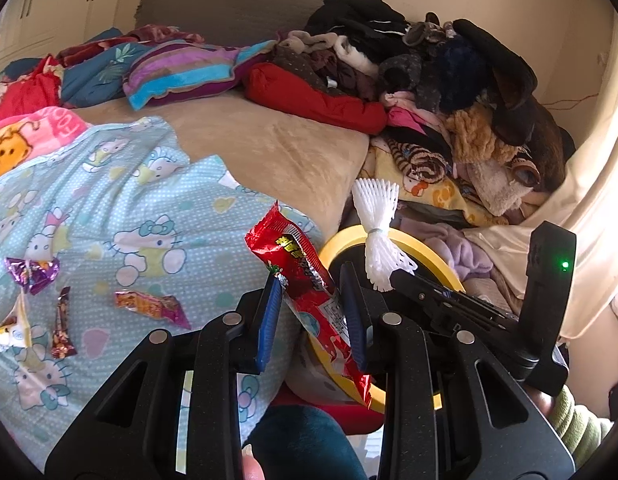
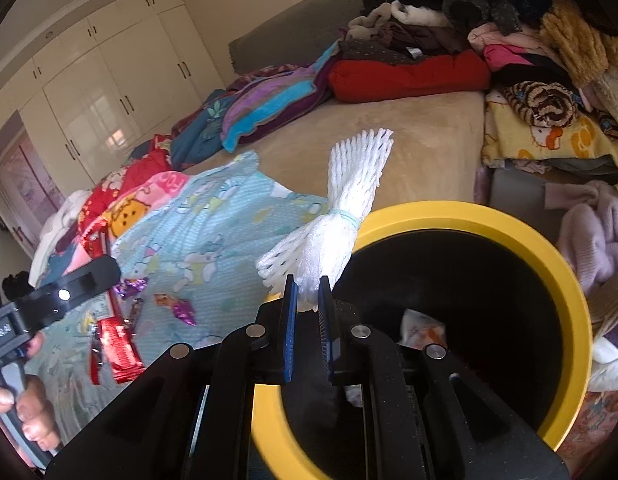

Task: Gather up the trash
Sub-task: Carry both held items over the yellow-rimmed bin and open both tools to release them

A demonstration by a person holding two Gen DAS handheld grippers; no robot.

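Left wrist view: the left tool (image 1: 313,312) sits half-open, with a red snack wrapper (image 1: 309,280) between its fingers, beside the yellow-rimmed bin (image 1: 425,248) to its right. Three candy wrappers (image 1: 153,306) lie on the bed (image 1: 269,140) to its left, uncollected.

Right wrist view: the right tool (image 2: 308,320) is clenched on a white foam net (image 2: 341,216) above the bin's near rim. Some trash (image 2: 423,330) already lies inside, so the job looks partway done.

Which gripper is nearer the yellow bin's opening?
Right. The right gripper, shut on the white foam net, hangs over the yellow bin at its near rim. The left gripper, holding the red wrapper, sits beside the bin over the blanket's edge.
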